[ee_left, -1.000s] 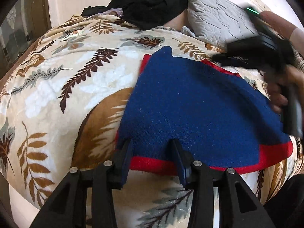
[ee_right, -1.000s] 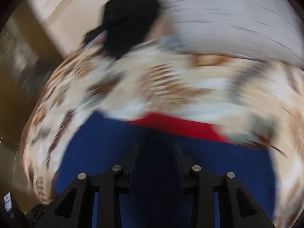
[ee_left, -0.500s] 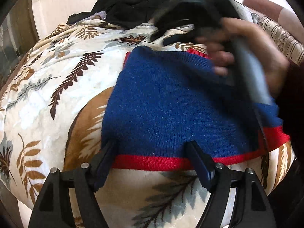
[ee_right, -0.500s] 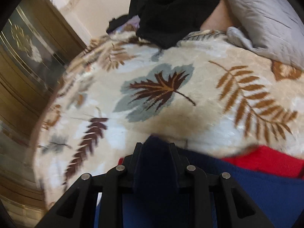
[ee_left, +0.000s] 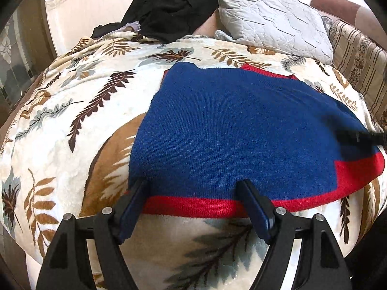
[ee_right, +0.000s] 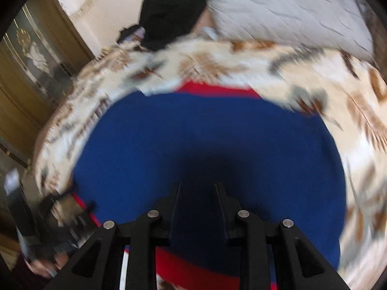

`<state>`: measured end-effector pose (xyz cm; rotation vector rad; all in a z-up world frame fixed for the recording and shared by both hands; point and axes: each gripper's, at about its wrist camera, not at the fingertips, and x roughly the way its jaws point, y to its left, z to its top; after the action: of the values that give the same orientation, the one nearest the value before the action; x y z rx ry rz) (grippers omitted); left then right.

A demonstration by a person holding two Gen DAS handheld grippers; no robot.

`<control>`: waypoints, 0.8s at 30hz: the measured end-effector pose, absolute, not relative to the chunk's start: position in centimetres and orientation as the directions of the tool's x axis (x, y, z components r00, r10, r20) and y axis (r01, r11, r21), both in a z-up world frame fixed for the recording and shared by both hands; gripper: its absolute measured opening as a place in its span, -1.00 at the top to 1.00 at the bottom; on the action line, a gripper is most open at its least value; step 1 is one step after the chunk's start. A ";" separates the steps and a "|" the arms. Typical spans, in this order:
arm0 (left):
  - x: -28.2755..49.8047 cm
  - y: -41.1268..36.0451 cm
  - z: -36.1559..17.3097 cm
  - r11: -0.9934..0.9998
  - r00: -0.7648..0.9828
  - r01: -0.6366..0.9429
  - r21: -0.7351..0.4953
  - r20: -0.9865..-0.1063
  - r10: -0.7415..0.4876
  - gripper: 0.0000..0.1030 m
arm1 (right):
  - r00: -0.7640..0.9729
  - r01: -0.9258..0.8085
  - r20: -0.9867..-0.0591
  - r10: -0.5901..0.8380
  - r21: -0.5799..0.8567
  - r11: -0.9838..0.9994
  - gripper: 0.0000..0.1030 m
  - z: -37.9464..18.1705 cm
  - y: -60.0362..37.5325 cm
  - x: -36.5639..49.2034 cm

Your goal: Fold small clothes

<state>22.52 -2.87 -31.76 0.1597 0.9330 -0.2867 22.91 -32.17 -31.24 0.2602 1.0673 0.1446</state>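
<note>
The folded blue sweater (ee_left: 237,130) with red trim is lying flat on the leaf-print blanket (ee_left: 72,120), the left gripper (ee_left: 193,186) is standing wide open astride its near red hem, and the right gripper (ee_right: 197,186) is hovering over it, jaws narrow and empty.

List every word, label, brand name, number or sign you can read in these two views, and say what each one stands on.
None can be read.
The blue and red knitted garment shows no tag or print.
The leaf-patterned blanket, the grey quilted pillow and the black clothing carry no lettering.
A pale patch on the other tool's handle in the right wrist view may be a label; it is too blurred to read.
</note>
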 end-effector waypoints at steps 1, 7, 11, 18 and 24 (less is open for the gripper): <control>22.6 -2.9 -31.8 0.951 0.563 0.309 0.015 -0.808 -0.170 -0.54 | 0.465 0.015 -0.852 0.241 0.280 0.960 0.40 -32.0 -32.6 22.0; 22.5 -3.0 -31.9 0.954 0.575 0.297 0.028 -0.804 -0.155 -0.54 | 0.546 0.002 -0.806 0.229 0.275 0.961 0.40 -30.2 -33.4 19.5; 22.6 -3.0 -32.0 0.954 0.579 0.296 0.035 -0.801 -0.151 -0.54 | 0.614 0.053 -0.767 0.187 0.276 0.960 0.40 -29.2 -35.1 18.1; 22.5 -3.1 -31.9 0.957 0.582 0.288 0.046 -0.802 -0.136 -0.55 | 0.562 0.095 -0.799 0.216 0.321 0.942 0.40 -31.3 -36.8 18.0; 21.3 -2.2 -30.6 0.966 0.608 0.250 0.065 -0.787 -0.104 -0.55 | 0.617 0.071 -0.744 0.257 0.377 0.923 0.40 -29.8 -36.5 16.6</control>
<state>21.34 -2.22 -30.64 0.1748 0.8955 -0.2055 16.57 -36.54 -29.85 0.3930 0.9059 0.1104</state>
